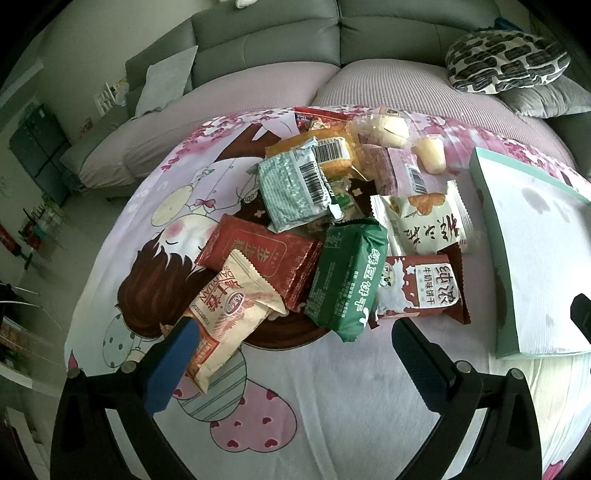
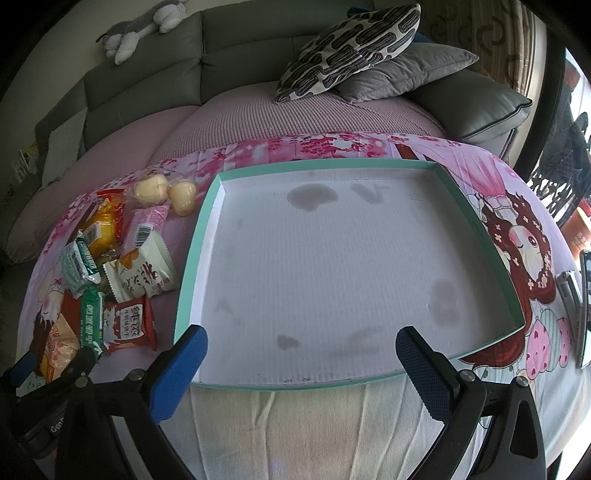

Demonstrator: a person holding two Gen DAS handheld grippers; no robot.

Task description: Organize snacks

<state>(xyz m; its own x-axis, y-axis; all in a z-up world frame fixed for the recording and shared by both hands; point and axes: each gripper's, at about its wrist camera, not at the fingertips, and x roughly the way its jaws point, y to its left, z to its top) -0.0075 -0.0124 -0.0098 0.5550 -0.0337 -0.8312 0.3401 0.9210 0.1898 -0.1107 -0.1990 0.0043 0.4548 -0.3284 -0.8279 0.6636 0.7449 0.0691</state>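
**Snack pile left, tray right, both claws spread**

On the desk w/ the pink cartoon cloth (image 1: 332, 387), snacks sit in one loose heap, beside a shallow teal-rimmed tray (image 2: 476, 218).

Left claw (image 1: 290, 338): spread wide, holding nothing. Its blue left pad (image 1: 173, 365) overlaps the near end of a cream packet w/ red print (image 1: 229, 317); contact can't be told from this view. Right pad hangs over bare cloth, just short of the pile.

Pile, near to far, left wrist view:
- red packet (image 1: 266, 254), partly under the cream one
- green packet (image 1: 347, 273), leaning on the red one
- dark-red milk-biscuit packet (image 1: 424, 288), touching the green one's right side
- white packet w/ black brush lettering (image 1: 424, 221), behind that
- pale-green foil packet w/ barcode (image 1: 291, 188), on top mid-pile
- orange packet (image 1: 332, 147), behind the foil one
- pink wrapper (image 1: 406, 170) and two clear-wrapped yellow cakes (image 1: 430, 151) at the far edge

Right claw (image 2: 301, 349): also spread, nothing between the pads, hovering over the tray's near edge. Tray floor is white w/ a few grey stains; no snacks inside. Snack pile lies just left of the tray's left wall.

Behind: grey sofa (image 2: 147, 74), patterned cushion (image 2: 351, 48) on a grey cushion, plush toy (image 2: 144, 26) on the sofa back.
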